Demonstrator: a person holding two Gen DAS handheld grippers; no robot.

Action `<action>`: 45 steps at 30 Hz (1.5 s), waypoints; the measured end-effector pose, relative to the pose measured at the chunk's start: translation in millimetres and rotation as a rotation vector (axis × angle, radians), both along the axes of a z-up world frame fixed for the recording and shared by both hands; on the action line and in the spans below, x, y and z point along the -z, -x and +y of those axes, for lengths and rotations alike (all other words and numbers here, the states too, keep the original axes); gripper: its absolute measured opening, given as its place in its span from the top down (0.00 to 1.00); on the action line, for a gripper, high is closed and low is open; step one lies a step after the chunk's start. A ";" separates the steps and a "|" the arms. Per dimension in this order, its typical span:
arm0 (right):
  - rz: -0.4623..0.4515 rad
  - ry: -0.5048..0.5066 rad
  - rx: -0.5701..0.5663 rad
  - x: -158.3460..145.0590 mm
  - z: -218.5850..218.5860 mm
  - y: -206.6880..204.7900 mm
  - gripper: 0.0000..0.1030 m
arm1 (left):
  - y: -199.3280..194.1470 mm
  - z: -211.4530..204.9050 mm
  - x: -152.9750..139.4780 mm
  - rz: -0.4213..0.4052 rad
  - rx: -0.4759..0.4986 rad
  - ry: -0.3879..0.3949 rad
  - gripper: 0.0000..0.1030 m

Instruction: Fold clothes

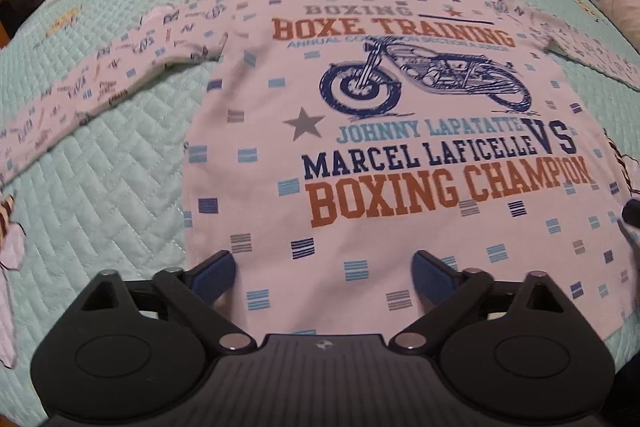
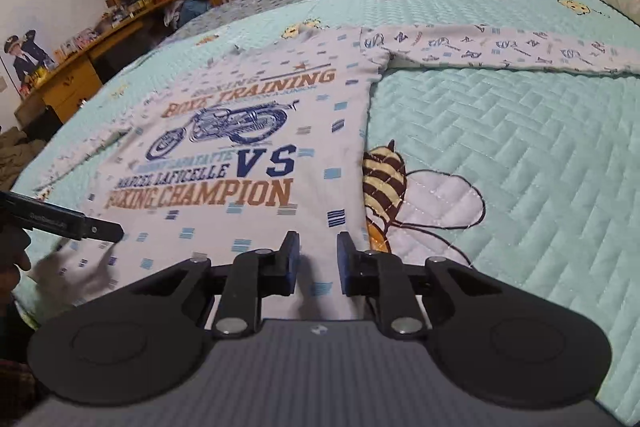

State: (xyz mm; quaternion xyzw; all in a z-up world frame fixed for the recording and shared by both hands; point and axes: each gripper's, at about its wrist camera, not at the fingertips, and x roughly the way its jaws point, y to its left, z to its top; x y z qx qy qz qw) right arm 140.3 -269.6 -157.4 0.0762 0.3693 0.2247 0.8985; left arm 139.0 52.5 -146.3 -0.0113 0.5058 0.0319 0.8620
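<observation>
Shirt [image 1: 360,147] is spread face-up on the bed [image 1: 120,167], sleeves out toward ten and two o'clock, folding judged barely begun; left gripper [image 1: 324,263] is held wide, right gripper [image 2: 318,251] narrowed on nothing, so a hem pinch is called for.

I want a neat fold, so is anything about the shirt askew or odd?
Nothing stands out. The shirt lies flat, print up, on the quilt, both sleeves spread outward. Only its collar edge looks slightly ruffled, though blur hides detail.
</observation>
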 end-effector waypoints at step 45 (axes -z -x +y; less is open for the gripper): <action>0.007 -0.498 0.765 25.7 -270.5 -172.7 0.72 | -126.0 -3.2 17.2 -0.036 0.071 0.122 0.01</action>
